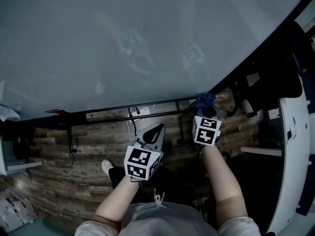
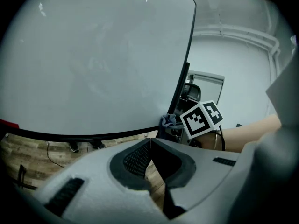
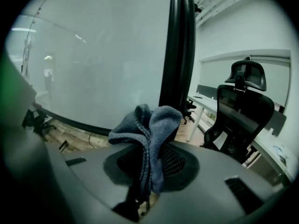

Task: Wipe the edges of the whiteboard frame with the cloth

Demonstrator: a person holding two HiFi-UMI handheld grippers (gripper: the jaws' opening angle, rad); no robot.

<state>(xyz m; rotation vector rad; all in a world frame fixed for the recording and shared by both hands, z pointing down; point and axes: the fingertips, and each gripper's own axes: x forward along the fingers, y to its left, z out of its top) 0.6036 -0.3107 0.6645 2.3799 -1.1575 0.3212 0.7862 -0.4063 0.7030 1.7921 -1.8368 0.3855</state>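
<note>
The whiteboard [image 1: 123, 33] fills the top of the head view, and its black frame [image 1: 147, 104] runs along the bottom edge. My right gripper [image 1: 204, 110] is shut on a blue-grey cloth [image 1: 204, 101], which sits right at the frame near the lower right corner. In the right gripper view the cloth [image 3: 148, 125] bulges out between the jaws of the right gripper [image 3: 148, 149], close to the dark upright frame edge [image 3: 180, 45]. My left gripper [image 1: 158, 128] hangs lower, apart from the board. Its jaws are shut and hold nothing [image 2: 149, 143].
Below the board is a wooden floor [image 1: 88, 141] with cables [image 1: 132, 122] and the black stand bars. A black office chair [image 3: 243, 111] and white desks [image 1: 295, 132] stand to the right. The person's shoe [image 1: 107, 166] is on the floor.
</note>
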